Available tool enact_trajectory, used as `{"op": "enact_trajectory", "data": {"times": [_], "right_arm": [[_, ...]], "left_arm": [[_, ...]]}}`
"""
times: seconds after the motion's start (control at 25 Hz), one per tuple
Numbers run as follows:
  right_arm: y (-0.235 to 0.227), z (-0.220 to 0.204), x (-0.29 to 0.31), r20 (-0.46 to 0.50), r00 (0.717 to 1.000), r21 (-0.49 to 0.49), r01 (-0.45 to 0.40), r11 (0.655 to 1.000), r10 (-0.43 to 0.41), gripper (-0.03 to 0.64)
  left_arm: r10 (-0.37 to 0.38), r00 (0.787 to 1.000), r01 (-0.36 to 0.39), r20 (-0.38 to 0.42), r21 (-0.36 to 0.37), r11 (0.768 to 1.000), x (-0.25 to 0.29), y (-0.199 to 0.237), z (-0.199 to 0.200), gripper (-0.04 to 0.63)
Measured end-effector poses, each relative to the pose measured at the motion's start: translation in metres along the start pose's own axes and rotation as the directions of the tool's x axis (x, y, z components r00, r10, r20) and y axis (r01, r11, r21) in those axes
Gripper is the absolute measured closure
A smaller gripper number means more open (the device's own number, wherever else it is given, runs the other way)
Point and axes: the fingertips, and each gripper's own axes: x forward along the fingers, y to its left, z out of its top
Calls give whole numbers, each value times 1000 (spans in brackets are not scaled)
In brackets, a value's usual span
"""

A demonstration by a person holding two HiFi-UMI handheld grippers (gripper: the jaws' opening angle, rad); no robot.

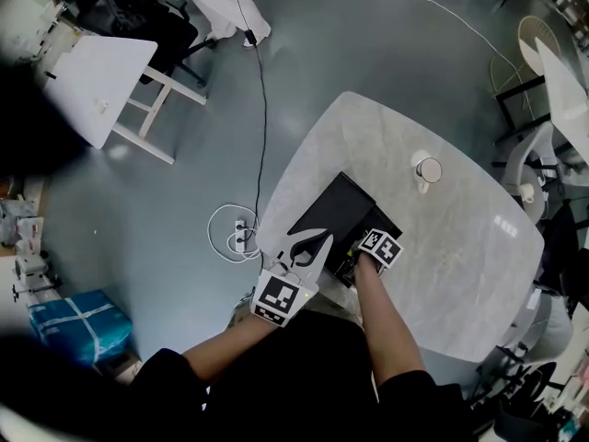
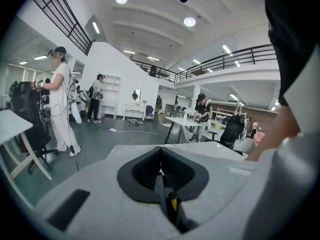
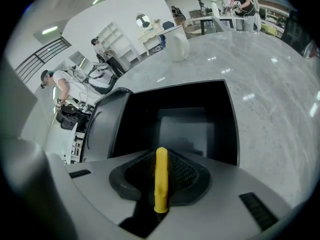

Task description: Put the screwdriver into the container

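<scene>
The right gripper view is showing what the head view is hiding. The right gripper (image 3: 161,156) is clamping a yellow screwdriver (image 3: 161,184) between its dark pads, and the tool is pointing toward 12 o'clock. The black container (image 3: 182,129) is lying open just beyond it at 12 o'clock. The screwdriver is sitting in the grip at the container's near rim, not lying inside.

In the head view the right gripper's marker cube and the person's hand are covering the tool. That view is giving the layout instead. The container is resting on the marble table (image 1: 460,265), with the right gripper at its 5 o'clock corner. The left gripper (image 1: 322,243) is at the container's 7 o'clock side, and a white cup (image 1: 428,169) is standing well apart at 1 o'clock.

The left gripper view is looking out over the room, where people are standing. Its jaws are pressing together with nothing clearly held. A small yellow speck is showing low in the gap, too small to identify.
</scene>
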Motion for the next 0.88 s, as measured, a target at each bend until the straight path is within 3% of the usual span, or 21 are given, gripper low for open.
{"op": "enact_trajectory", "data": {"times": [0.12, 0.28, 0.64, 0.88], "right_arm": [[3, -1, -2, 20, 1000, 9, -22, 1000, 21, 543], [10, 0, -3, 48, 998, 11, -42, 999, 41, 491], [12, 6, -21, 87, 996, 8, -38, 999, 38, 486], [10, 4, -43, 125, 991, 12, -38, 999, 36, 486]], "left_arm": [[4, 1000, -4, 3, 2, 1000, -4, 1, 1, 580], [9, 1000, -9, 9, 21, 1000, -10, 2, 2, 580], [-12, 1000, 11, 22, 50, 999, -18, -11, 3, 580], [-22, 999, 21, 29, 32, 999, -32, -11, -2, 580]]}}
